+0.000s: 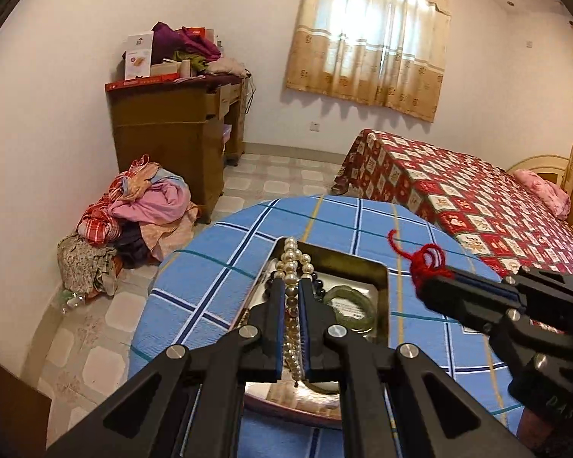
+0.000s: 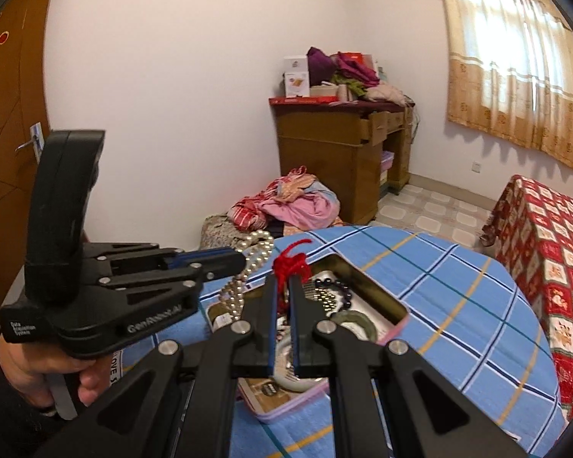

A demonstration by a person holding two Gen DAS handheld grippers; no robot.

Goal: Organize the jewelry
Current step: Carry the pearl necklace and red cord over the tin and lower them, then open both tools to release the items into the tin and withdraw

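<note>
1. Two pairs of tongs work above a tin box (image 1: 380,278) that lies open on a surface (image 1: 225,252) covered with a blue checked cloth.
2. In the left wrist view, the left tongs (image 1: 292,286) fill the lower middle of the frame, closed tight on a pearl necklace (image 1: 296,257); loops of pearls bunch above the tips, and a strand runs down between the pads toward the bottom of the frame.
3. In the right wrist view, the same left tongs (image 2: 244,263) enter from the left, held by a hand (image 2: 38,370) at the lower left, with the pearl necklace (image 2: 248,267) hanging from their tip in a long loop over the box's near left corner.
4. The right tongs (image 2: 282,280), at the centre of the right wrist view, are pinched on a red string (image 2: 292,263) that tufts up above their tips.
5. In the left wrist view the right tongs (image 1: 420,286) come in from the right edge, and the red string (image 1: 426,257) curls up from their tip over the cloth, just right of the box.
6. Inside the tin box (image 2: 399,324) lie a dark bead bracelet (image 2: 336,292) and a pale green bangle (image 2: 357,322); the green bangle (image 1: 349,307) also shows right of the left tongs.
7. Behind the surface, a bed (image 1: 477,206) with a red patterned cover stands at the right, a wooden desk (image 1: 172,129) piled with clothes and boxes at the upper left, and a heap of clothes (image 1: 133,213) lies on the floor beside it.
</note>
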